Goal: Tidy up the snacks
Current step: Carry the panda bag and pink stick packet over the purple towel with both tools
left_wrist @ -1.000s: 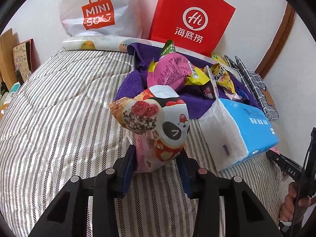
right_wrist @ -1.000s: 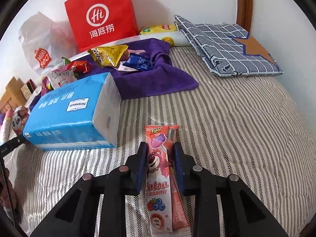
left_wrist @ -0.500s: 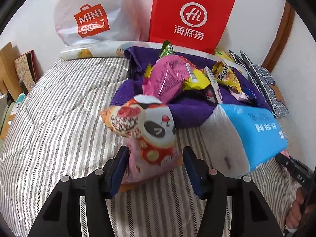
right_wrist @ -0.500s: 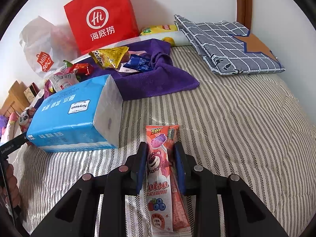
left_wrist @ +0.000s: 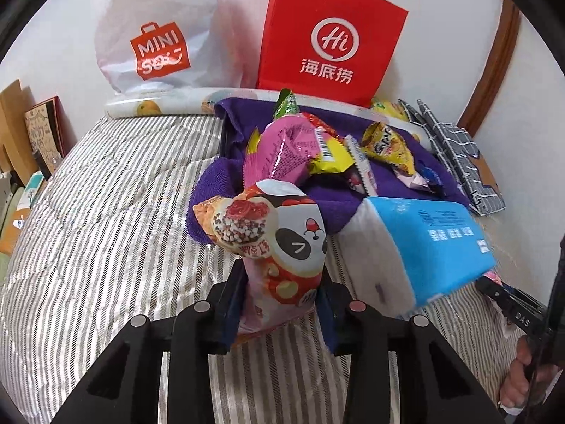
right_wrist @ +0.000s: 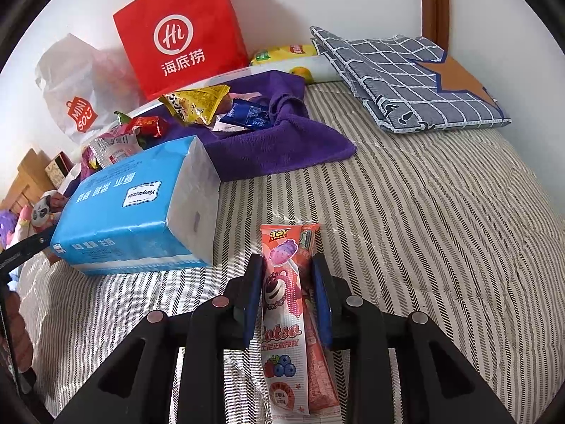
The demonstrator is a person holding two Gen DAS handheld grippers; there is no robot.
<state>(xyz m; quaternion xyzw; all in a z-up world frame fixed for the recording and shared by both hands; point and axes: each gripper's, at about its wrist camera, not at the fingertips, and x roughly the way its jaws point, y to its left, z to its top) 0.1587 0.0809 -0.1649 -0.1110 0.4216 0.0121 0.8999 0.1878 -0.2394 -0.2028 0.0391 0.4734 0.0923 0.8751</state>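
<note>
The left gripper point(left_wrist: 282, 293) had its fingers narrowed on the lower half of a puffy panda snack bag point(left_wrist: 279, 247), pads pressing its sides, so the bag stood up between them with its crumpled top leaning away over the striped bed point(left_wrist: 106, 212). It looked light and air-filled, soft and crinkly; a squeeze low on the body would likely slip or crush the contents, so the flat sealed edge seemed the safer hold. Beyond the fingertips lay the purple towel point(left_wrist: 339, 208) with a heap of loose snack packets point(left_wrist: 300, 148), and just to the right of the fingers a blue tissue pack point(left_wrist: 423, 247).

The right gripper point(right_wrist: 287, 296) held its fingers narrow around two long Lotso candy sticks point(right_wrist: 282, 300) lying flat on the bed, running back under the gripper. These were thin, slick film sleeves, fairly stiff lengthwise and light; gripped mid-length as they were, the two could slide against each other. Whether the pads truly pinched both sticks or only flanked them I could not tell for sure, though the gap was as small as the sticks allowed.

Much stayed hard to make out: the packets behind the panda bag were mostly hidden, the lower end of that bag was lost between the fingers, and the near ends of the sticks were cut off by the view's edge. A red paper bag point(right_wrist: 180, 31) and a white plastic bag point(left_wrist: 159, 31) stood far beyond, contents unseen.
</note>
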